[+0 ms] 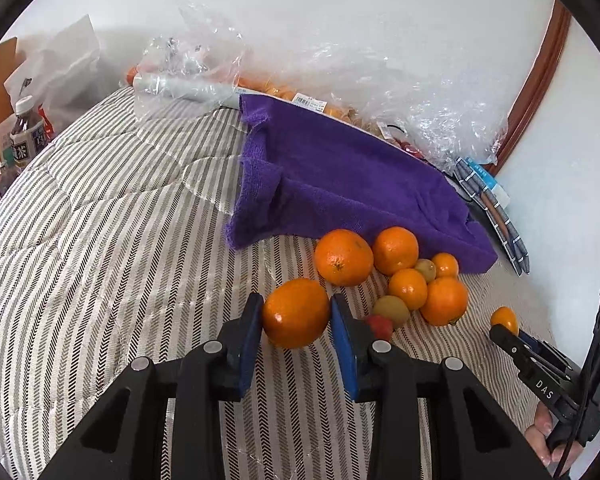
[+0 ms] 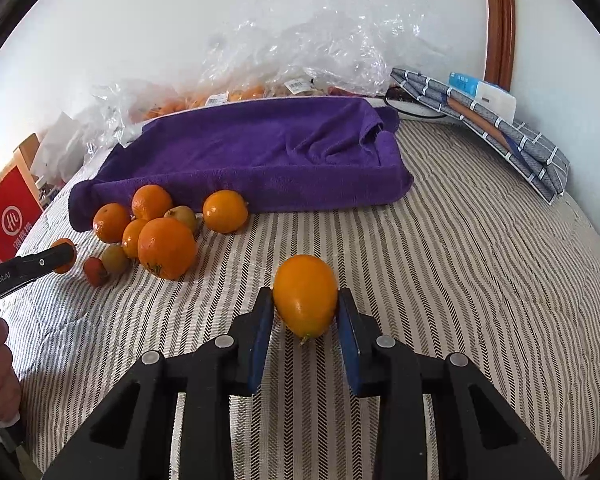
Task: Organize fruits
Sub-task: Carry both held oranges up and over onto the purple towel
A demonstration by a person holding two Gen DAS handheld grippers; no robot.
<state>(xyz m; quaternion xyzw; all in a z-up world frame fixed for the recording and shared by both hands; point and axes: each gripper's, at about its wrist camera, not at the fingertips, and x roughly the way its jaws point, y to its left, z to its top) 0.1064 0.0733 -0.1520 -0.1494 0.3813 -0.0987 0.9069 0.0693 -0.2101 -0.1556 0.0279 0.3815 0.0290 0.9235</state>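
Note:
My left gripper [image 1: 296, 316] is shut on a large orange [image 1: 296, 313], held just above the striped bedcover [image 1: 100, 240]. My right gripper [image 2: 305, 308] is shut on a smaller yellow-orange citrus [image 2: 305, 295] with its stem down. A pile of oranges [image 1: 396, 250], greenish fruits [image 1: 392, 310] and a red fruit [image 1: 380, 326] lies in front of a purple towel [image 1: 340, 176]. In the right wrist view the same pile [image 2: 166, 246] is at the left, by the towel [image 2: 260, 152]. The right gripper shows at the left wrist view's right edge [image 1: 512, 332].
Crumpled clear plastic bags [image 1: 420, 92] with more fruit lie behind the towel against the white wall. A folded grey checked cloth [image 2: 500, 132] lies at the right. A red bag [image 2: 10, 216], a tea bottle [image 1: 26, 132] and a white bag stand at the bed's left edge.

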